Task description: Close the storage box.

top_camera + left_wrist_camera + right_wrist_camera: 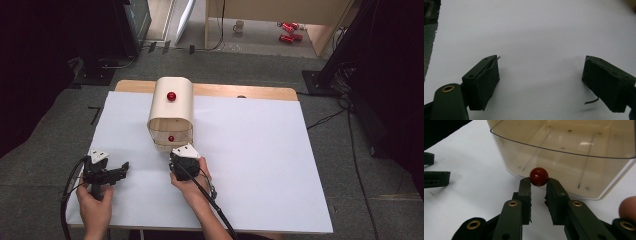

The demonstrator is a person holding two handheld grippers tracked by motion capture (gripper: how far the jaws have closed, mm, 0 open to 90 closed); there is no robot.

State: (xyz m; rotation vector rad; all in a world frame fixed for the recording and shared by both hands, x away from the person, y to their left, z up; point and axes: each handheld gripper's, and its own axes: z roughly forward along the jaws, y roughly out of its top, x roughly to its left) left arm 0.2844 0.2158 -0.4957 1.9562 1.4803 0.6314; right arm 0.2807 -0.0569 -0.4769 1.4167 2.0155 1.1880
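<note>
High view: a white sheet covers the tabletop [260, 165], with a wooden edge showing at the far side. A cream, round-topped box [171, 112] stands left of centre towards the far side, with a red knob on top [171, 96]. Its open near end shows a clear drawer with a second red knob [171, 138]. The right hand-held gripper [181, 161] sits just in front of that drawer, held by the right hand [192, 182]. The left hand-held gripper [107, 171] lies well to the left near the front edge, held by the left hand [95, 202], its tips pointing right.

Left gripper view: the left hand-held gripper [541, 82] has its jaws wide apart over bare white sheet, nothing between them. A short wire end sticks out by the right jaw.

Right gripper view: the right hand-held gripper [538, 185] has its jaws drawn in on either side of the red knob [538, 176] of the clear drawer [574, 157]. Both tips touch the ball, gripping it. The drawer looks empty. The other gripper's jaws [436, 178] show at the left edge.
</note>
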